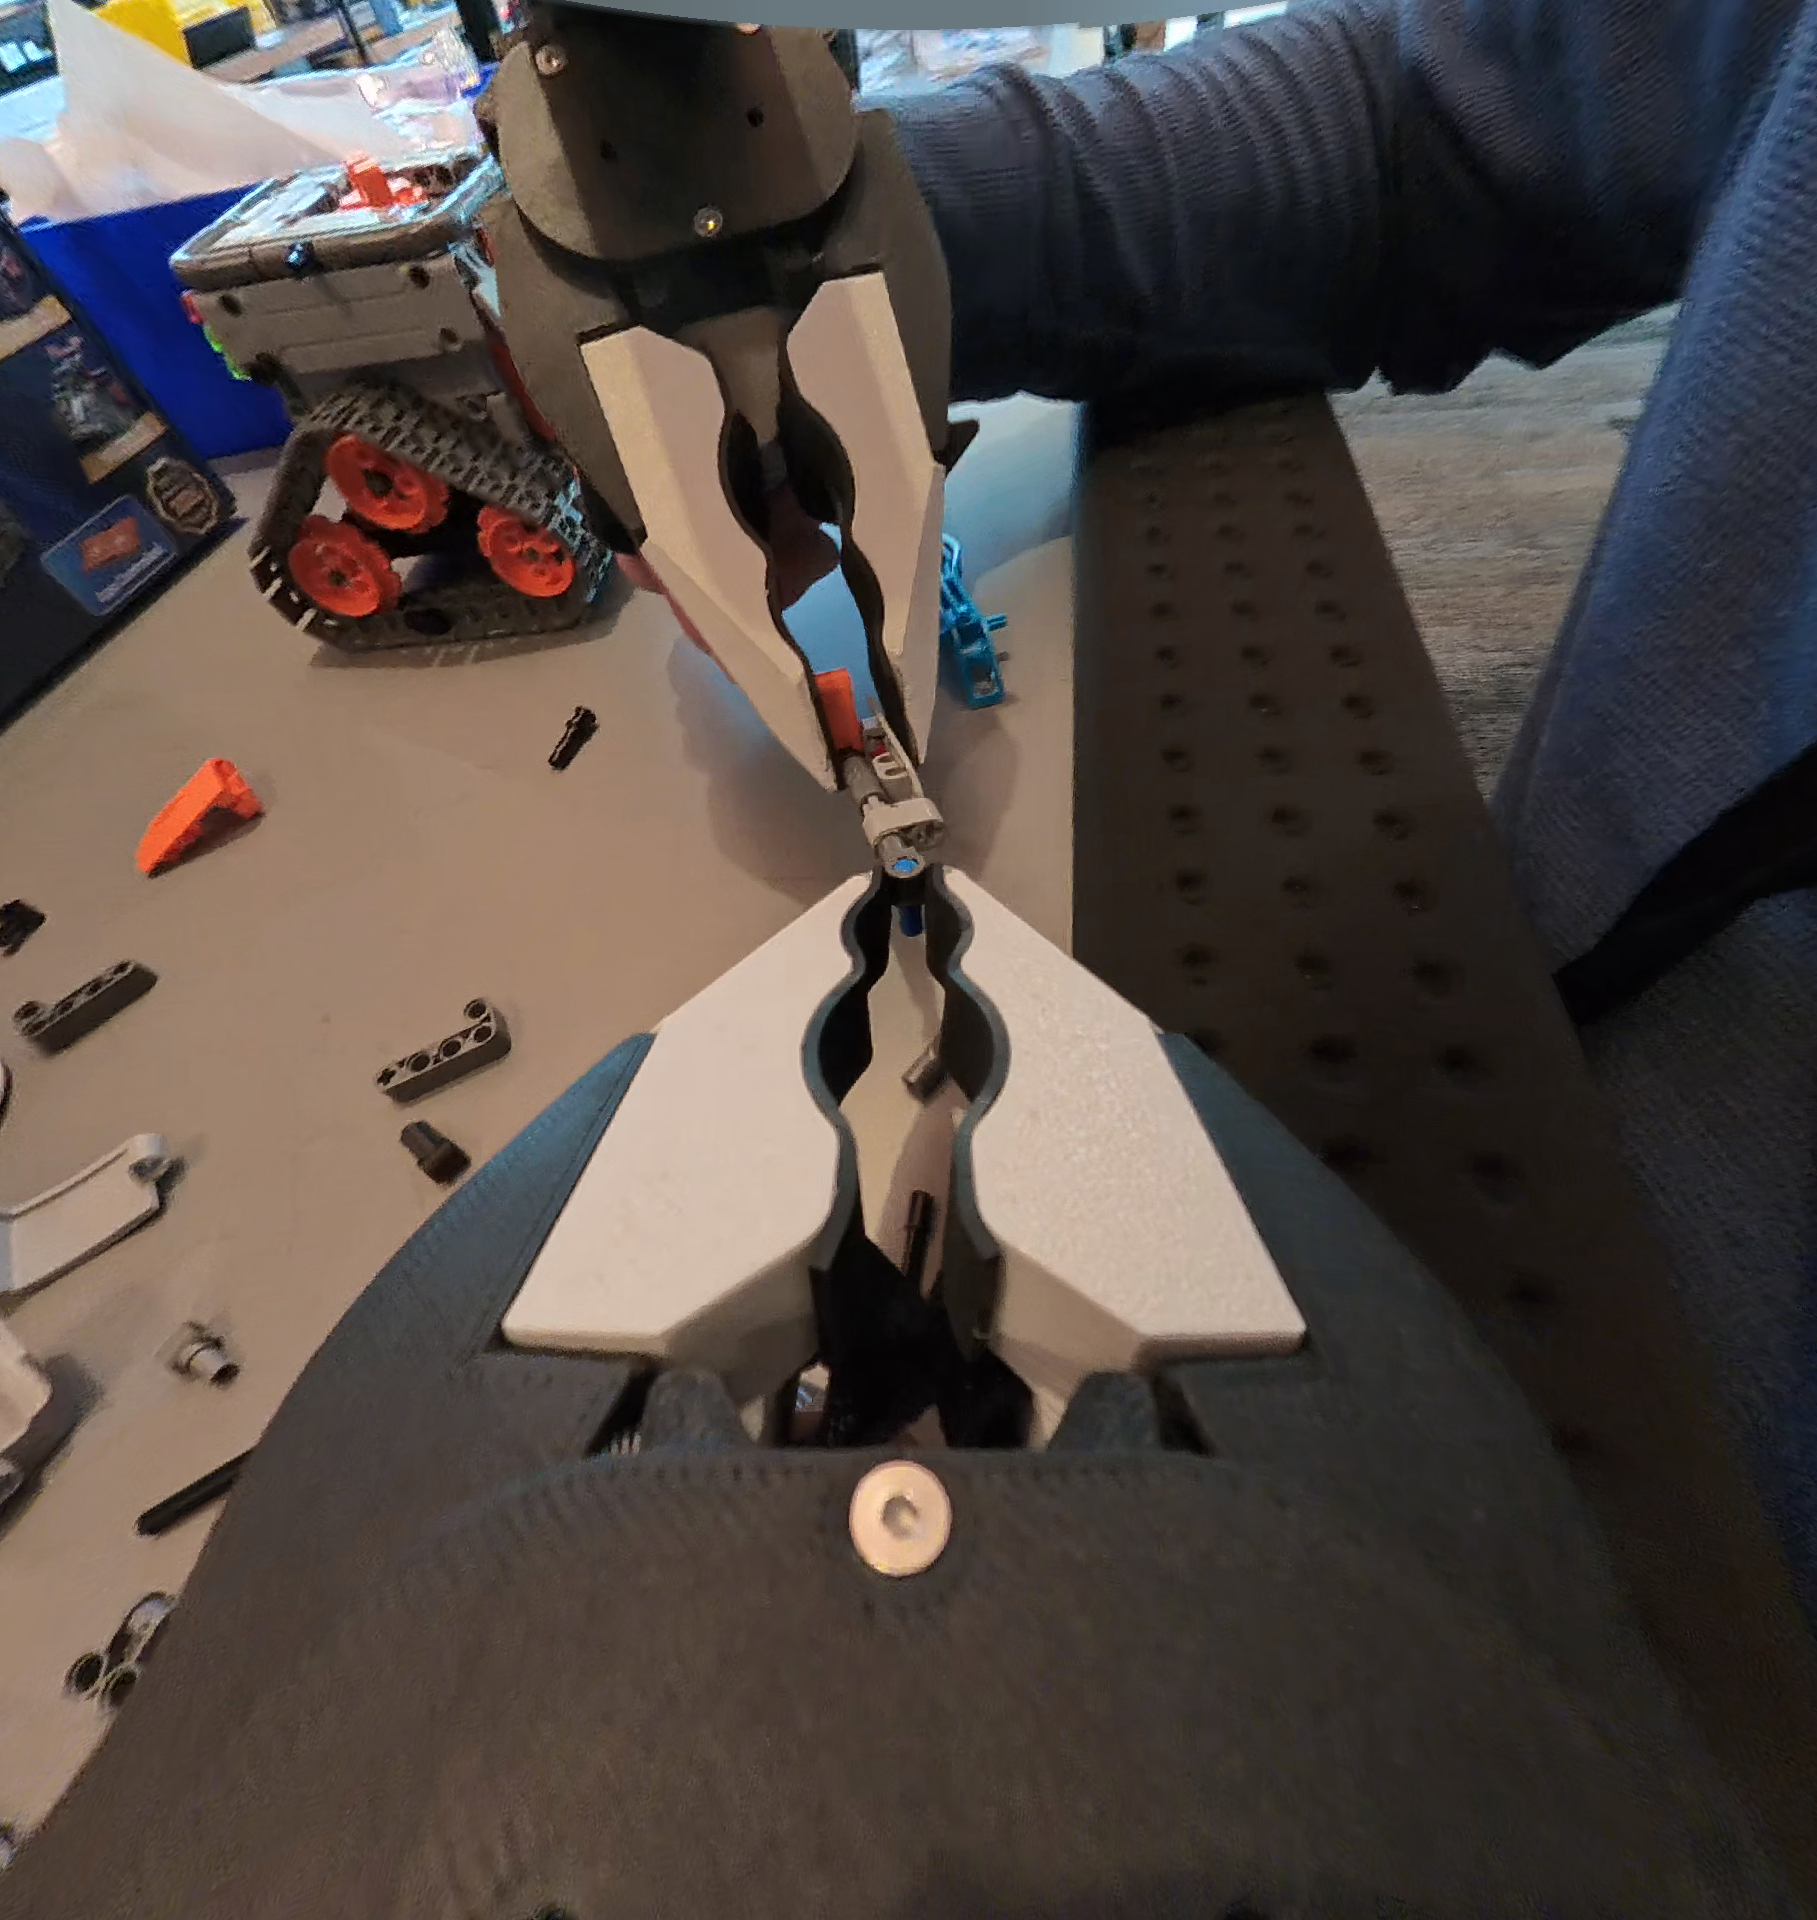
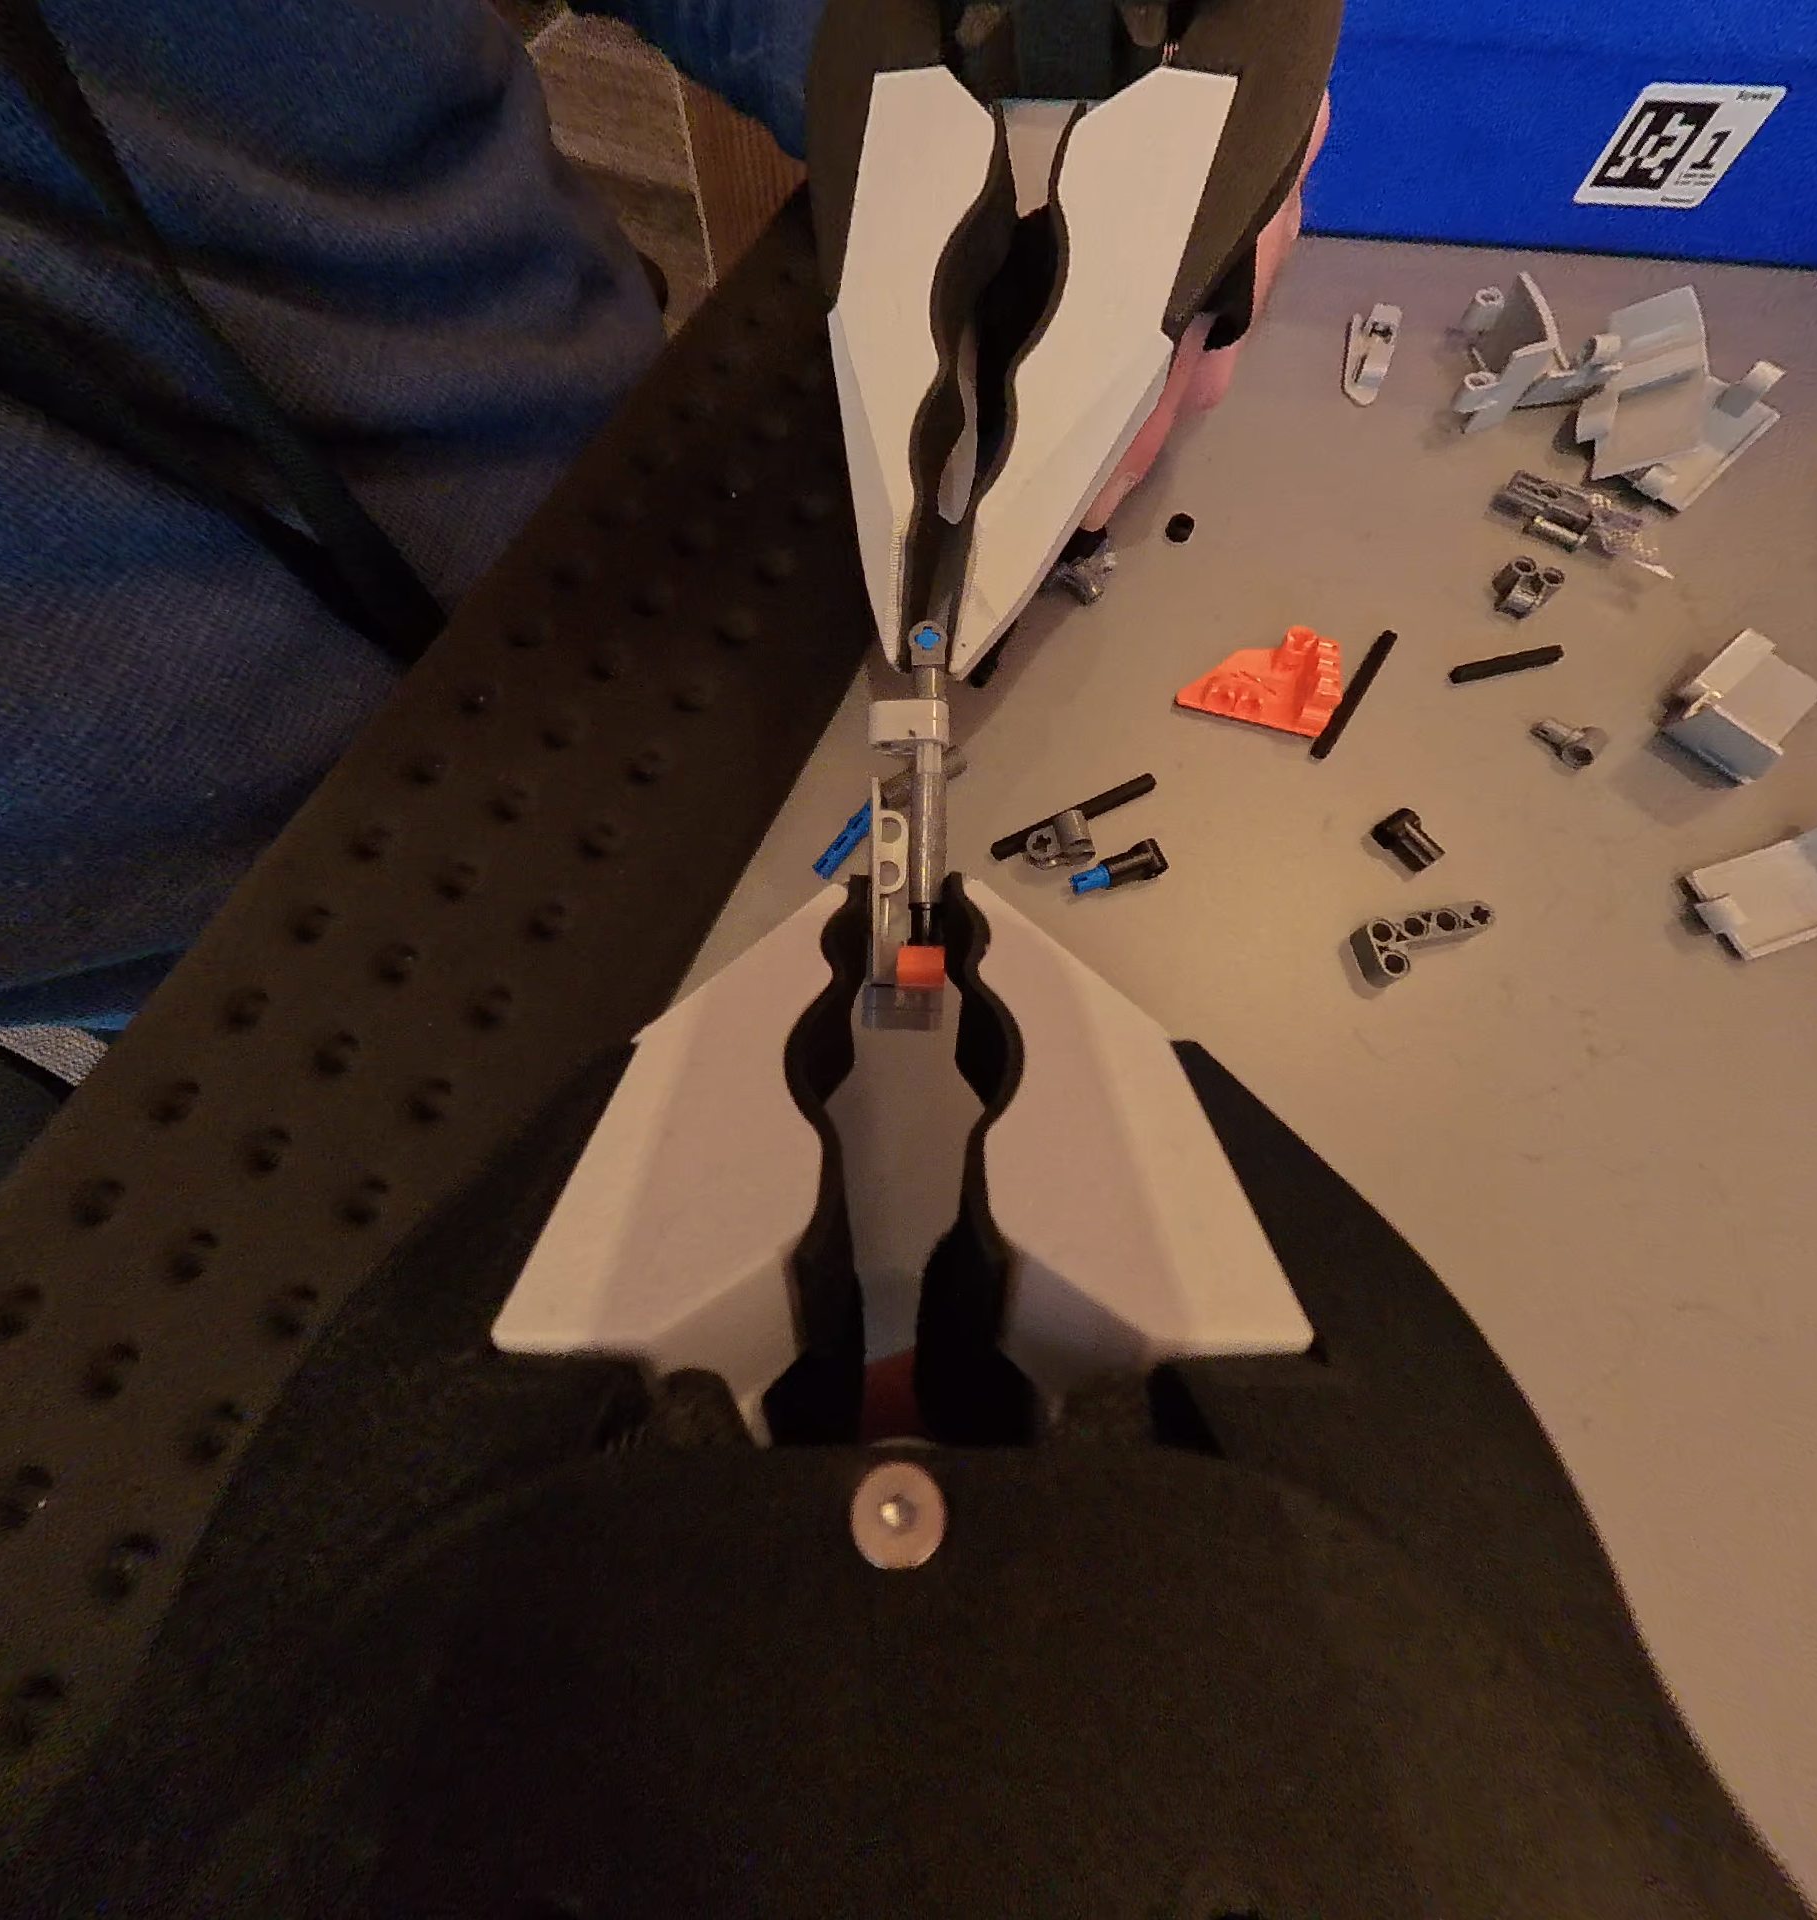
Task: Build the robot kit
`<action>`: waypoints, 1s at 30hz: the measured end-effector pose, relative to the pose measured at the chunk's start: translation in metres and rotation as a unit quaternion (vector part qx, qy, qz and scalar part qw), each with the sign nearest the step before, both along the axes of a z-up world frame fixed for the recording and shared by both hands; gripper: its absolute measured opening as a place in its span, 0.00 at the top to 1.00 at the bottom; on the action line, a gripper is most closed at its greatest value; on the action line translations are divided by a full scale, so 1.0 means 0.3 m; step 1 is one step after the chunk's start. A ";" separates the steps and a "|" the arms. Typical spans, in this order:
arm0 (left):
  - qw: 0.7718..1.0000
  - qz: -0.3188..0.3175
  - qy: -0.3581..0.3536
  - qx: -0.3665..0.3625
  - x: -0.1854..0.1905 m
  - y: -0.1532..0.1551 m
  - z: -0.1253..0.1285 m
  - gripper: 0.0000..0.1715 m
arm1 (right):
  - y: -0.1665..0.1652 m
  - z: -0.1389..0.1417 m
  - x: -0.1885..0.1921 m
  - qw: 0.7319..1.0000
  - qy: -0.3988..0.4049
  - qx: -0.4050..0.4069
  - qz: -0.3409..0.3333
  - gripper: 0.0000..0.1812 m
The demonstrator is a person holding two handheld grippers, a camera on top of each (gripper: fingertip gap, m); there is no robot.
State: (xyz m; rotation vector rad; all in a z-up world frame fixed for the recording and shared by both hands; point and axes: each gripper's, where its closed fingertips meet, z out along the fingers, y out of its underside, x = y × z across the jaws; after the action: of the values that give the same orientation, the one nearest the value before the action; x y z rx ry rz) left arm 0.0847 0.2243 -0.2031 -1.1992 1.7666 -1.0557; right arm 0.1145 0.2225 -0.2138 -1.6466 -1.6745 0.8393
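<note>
Left gripper pinches the blue pin, right gripper clamps the assembly: light, rigid, likely separable, best held by its grey shaft.

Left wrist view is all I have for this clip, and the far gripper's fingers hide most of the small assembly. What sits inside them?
Observer: In the right wrist view, the right gripper is shut on one end of the assembly. An orange block on a dark grey piece sits between its fingers.
Operator: And the end nearest my camera?
Observer: The left gripper pinches a blue tip, which shows as cross-shaped from this side.
Operator: Anything behind the left gripper?
Observer: A blue bin at the table's far edge, with a black-and-white marker tag on it.
</note>
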 end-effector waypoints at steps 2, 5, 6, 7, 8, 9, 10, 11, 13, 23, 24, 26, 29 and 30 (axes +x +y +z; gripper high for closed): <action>1.000 -0.005 0.015 0.010 0.001 -0.009 -0.021 0.97 | -0.001 -0.014 0.001 1.000 -0.010 0.002 0.002 0.94; 1.000 -0.003 0.021 0.001 0.002 -0.006 -0.026 0.97 | -0.001 -0.023 0.003 1.000 -0.016 0.001 0.001 0.94; 1.000 -0.001 0.022 0.002 0.003 -0.002 -0.028 0.97 | 0.001 -0.023 0.004 1.000 -0.019 0.004 0.001 0.94; 1.000 0.000 0.025 0.004 0.003 -0.003 -0.032 0.97 | 0.000 -0.026 0.004 1.000 -0.024 0.005 0.001 0.94; 1.000 -0.001 0.031 0.005 0.003 -0.004 -0.038 0.97 | -0.001 -0.032 0.005 1.000 -0.030 0.006 0.001 0.94; 0.999 -0.001 0.037 0.006 0.005 -0.004 -0.046 0.97 | -0.001 -0.040 0.006 0.999 -0.038 0.008 0.001 0.94; 0.999 -0.001 0.043 0.004 0.005 -0.005 -0.052 0.97 | -0.001 -0.050 0.007 0.999 -0.048 0.011 0.002 0.94; 0.999 -0.001 0.048 -0.001 0.007 -0.006 -0.054 0.97 | -0.002 -0.060 0.007 0.998 -0.056 0.012 0.003 0.94; 0.999 0.001 0.052 -0.006 0.009 -0.004 -0.057 0.97 | -0.004 -0.080 0.004 0.998 -0.066 0.009 0.006 0.94; 0.997 -0.002 0.080 -0.010 0.007 -0.007 -0.084 0.97 | -0.011 -0.109 -0.001 0.997 -0.072 -0.003 0.010 0.94; 0.996 -0.001 0.084 -0.011 0.007 -0.005 -0.088 0.97 | -0.011 -0.111 -0.001 0.997 -0.074 -0.004 0.011 0.94; 0.996 0.000 0.089 -0.015 0.007 -0.003 -0.092 0.97 | -0.009 -0.113 0.001 0.997 -0.076 -0.002 0.010 0.94; 0.995 -0.002 0.099 -0.013 0.007 -0.005 -0.102 0.97 | -0.009 -0.116 0.002 0.997 -0.081 0.000 0.011 0.94; 0.995 -0.003 0.101 -0.013 0.007 -0.006 -0.104 0.97 | -0.010 -0.117 0.001 0.997 -0.082 0.000 0.011 0.94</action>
State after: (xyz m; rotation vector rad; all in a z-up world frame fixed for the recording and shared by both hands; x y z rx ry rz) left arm 0.0868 0.2225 -0.2343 -1.3566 1.9153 -0.9918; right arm 0.1149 0.2194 -0.2489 -1.7397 -1.8079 0.7304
